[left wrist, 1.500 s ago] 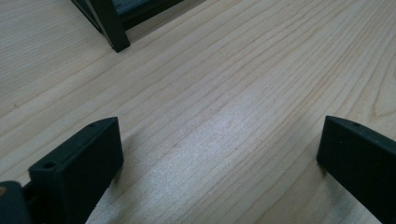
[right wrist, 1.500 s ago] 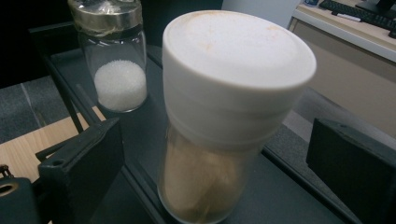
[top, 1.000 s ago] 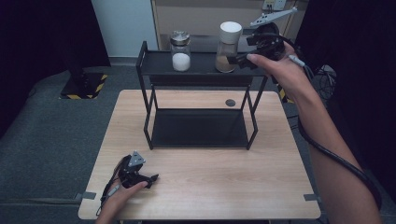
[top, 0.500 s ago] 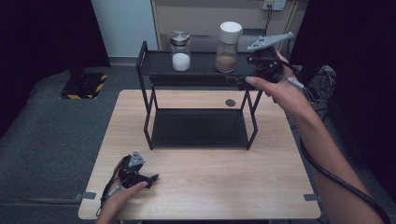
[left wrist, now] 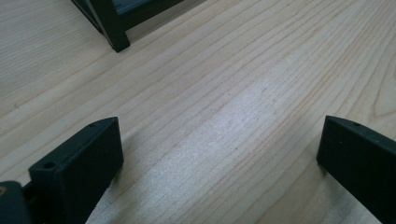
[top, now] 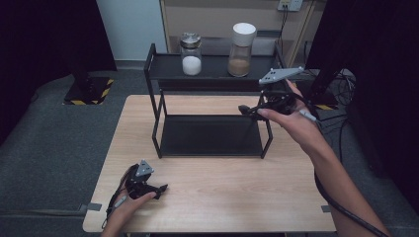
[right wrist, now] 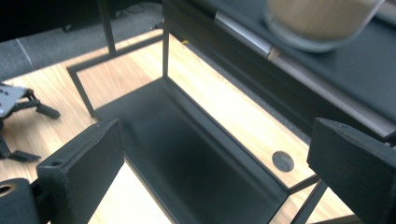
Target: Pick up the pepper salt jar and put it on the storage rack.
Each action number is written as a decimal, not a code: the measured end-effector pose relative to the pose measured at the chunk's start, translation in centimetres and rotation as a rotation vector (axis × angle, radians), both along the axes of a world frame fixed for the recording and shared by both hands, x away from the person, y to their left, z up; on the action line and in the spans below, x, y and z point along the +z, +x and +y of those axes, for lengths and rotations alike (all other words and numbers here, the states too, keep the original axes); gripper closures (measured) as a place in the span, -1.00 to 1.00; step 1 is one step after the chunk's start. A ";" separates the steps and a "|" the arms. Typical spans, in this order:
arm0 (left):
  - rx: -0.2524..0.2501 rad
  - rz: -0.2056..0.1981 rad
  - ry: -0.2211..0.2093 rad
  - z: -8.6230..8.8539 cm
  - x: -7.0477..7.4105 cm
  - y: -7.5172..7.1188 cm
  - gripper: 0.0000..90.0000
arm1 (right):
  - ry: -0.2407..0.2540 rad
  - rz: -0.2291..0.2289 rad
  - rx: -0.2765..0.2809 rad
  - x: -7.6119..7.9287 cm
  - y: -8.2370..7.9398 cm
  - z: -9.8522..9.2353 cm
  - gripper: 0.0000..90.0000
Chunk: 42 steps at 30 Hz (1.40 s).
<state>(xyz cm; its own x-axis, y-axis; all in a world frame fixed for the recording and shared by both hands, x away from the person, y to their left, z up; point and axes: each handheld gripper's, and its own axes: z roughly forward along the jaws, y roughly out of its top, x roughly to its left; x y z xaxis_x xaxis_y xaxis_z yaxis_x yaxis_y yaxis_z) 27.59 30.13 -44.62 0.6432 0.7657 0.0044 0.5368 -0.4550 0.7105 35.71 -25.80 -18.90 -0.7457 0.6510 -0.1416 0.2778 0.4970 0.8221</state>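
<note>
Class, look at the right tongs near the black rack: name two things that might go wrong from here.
1. The right tongs, open and empty, hang close by the black rack; a careless swing might bump its frame and shake the top shelf.
2. The brown-filled jar and the white-filled jar stand near the shelf's front edge; a jolt may tip them.

Worktop point(left wrist: 243, 93): pale wood, fine grain, smooth with a faint sheen. Rack point(top: 211, 66): black metal, matt. Two jars point(top: 191, 58) looked like clear glass. Left hand-held gripper point(left wrist: 219, 158) showed matt black plastic jaws.
</note>
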 end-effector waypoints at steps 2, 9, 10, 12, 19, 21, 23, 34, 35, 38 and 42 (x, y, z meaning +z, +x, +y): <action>0.000 0.000 0.000 0.0 0.0 0.0 -1.00 | -0.003 0.009 -0.002 -0.7 -0.1 0.1 -0.91; 0.000 0.001 0.001 0.0 0.0 0.0 -1.00 | -0.027 0.037 -0.002 -3.0 -0.5 0.3 -0.91; 0.000 0.000 0.000 0.0 0.0 0.0 -1.00 | -0.029 0.043 -0.003 -3.3 -0.5 0.3 -0.91; 0.000 0.000 0.000 0.0 0.0 0.0 -1.00 | -0.028 0.048 -0.011 -3.9 -0.6 0.1 -0.91; -0.001 0.000 0.000 0.0 0.0 0.0 -1.00 | -0.016 0.076 -0.030 -5.9 -0.9 -0.6 -0.91; 0.000 0.000 0.000 0.0 0.0 0.0 -1.00 | -0.015 0.077 -0.036 -6.5 -1.0 -0.7 -0.91; 0.000 0.000 0.000 0.0 0.0 0.0 -1.00 | -0.021 0.078 -0.039 -7.0 -1.2 -0.9 -0.91; 0.000 0.000 0.000 0.0 0.0 0.0 -1.00 | -0.005 0.089 -0.060 -11.9 -2.4 -1.5 -0.91; 0.000 0.000 0.001 0.0 0.0 0.0 -1.00 | -0.005 0.094 -0.061 -12.4 -2.5 -1.6 -0.91; 0.000 0.000 0.000 0.0 0.0 0.0 -1.00 | -0.001 0.104 -0.071 -13.5 -2.7 -1.8 -0.91; 0.000 0.000 0.000 0.0 0.0 0.0 -1.00 | -0.001 0.109 -0.079 -14.8 -3.2 -2.4 -0.91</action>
<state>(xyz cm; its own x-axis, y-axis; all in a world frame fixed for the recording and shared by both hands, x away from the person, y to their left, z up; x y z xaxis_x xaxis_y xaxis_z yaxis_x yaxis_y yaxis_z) 27.59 30.13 -44.62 0.6435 0.7655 0.0046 0.5364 -0.4551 0.7108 32.54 -28.17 -33.75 -0.7029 0.7084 -0.0631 0.4039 0.4707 0.7844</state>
